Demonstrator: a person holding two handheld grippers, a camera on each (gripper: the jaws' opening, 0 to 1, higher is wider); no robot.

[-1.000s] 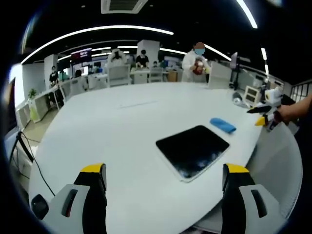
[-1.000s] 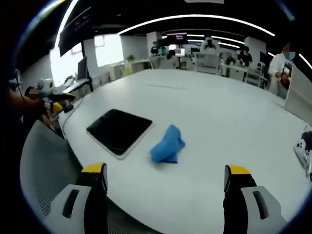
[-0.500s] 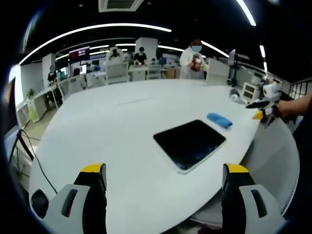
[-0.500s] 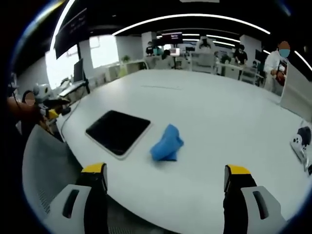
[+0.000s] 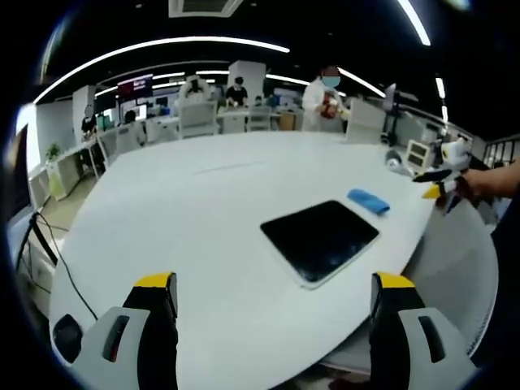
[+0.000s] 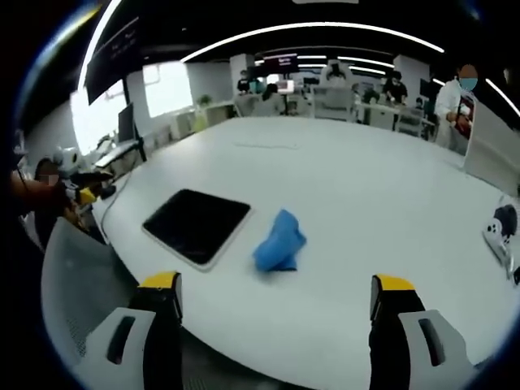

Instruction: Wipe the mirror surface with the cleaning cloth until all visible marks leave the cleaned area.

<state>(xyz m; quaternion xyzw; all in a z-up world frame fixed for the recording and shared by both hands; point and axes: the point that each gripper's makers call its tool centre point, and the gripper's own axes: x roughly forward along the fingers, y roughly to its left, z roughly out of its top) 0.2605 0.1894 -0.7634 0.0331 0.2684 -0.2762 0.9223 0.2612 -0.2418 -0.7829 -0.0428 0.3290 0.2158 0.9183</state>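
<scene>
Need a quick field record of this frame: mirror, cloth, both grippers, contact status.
mirror: dark rectangular panel lying flat on the white table, near its edge
cloth: blue, crumpled, on the table beside the mirror, apart from it
left gripper: open, empty, above the table
right gripper: open, empty, short of the cloth
contact: none; wiping not yet begun

Left gripper (image 5: 275, 325): two chunky pale-grey jaws w/ black inner faces, yellow caps on the tips, and a dark oblong slot on each outer side. Right gripper (image 6: 275, 325): same build, pale grey w/ black inner faces, yellow tip caps, dark slot per side; seen from the left gripper view it's (image 5: 436, 185) a small white body w/ dark jaws and a yellow tip, held in a bare hand (image 5: 479, 184). In the right gripper view the other unit (image 6: 85, 183) reads as white body w/ yellow on the jaws, details too small to tell.
</scene>
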